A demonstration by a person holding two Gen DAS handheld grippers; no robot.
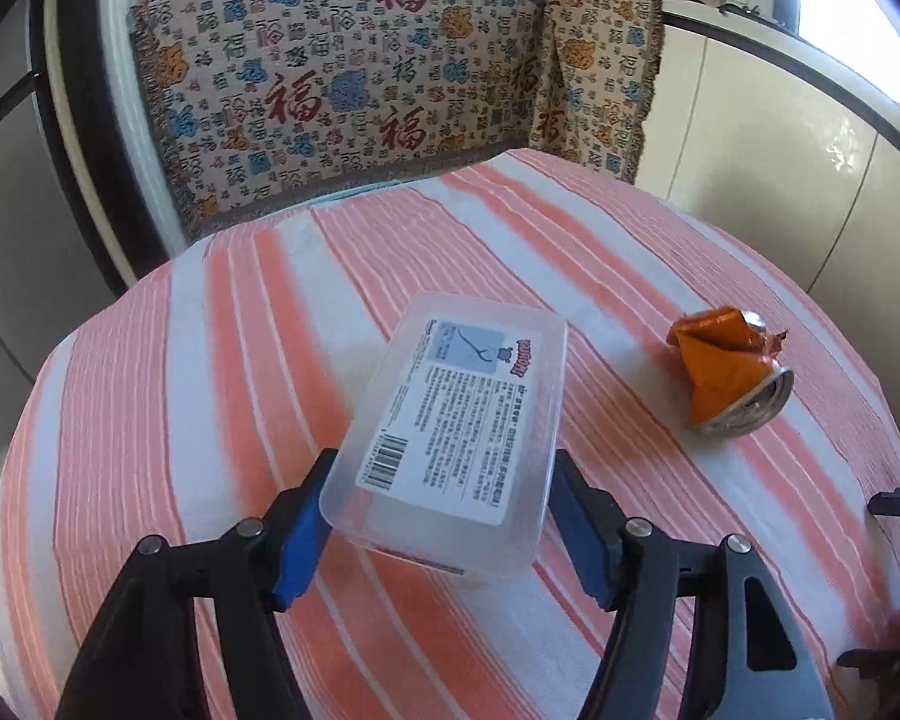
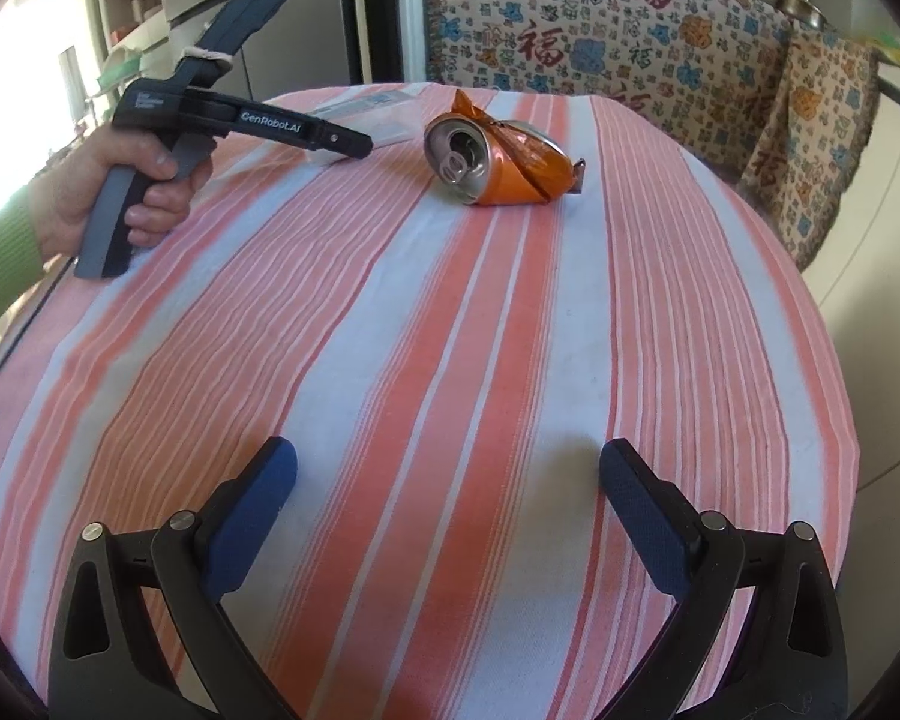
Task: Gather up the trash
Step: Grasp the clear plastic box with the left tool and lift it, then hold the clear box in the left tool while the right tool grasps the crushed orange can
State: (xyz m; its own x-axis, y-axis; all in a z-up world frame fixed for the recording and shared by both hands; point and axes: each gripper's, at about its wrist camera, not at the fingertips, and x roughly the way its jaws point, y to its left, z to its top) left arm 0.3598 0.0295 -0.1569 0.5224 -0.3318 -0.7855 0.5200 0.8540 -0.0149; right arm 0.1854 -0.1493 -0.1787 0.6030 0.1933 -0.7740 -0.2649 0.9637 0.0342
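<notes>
We see bright daylight blowing out the window (image 1: pixel 858 18), soft shadows, and strong fisheye bending with dark corners.

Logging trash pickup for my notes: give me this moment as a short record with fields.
surface: round table with striped cloth
trash 1: clear plastic box, label up, between left gripper pads
trash 2: crushed orange can, lying on its side, untouched
left gripper: pads at box sides, contact unclear
right gripper: open, empty, short of the can

clear plastic box (image 2: pixel 366 114) mostly hidden behind left tool (image 2: pixel 354 147), label print (image 1: pixel 450 414) unreadable
</notes>
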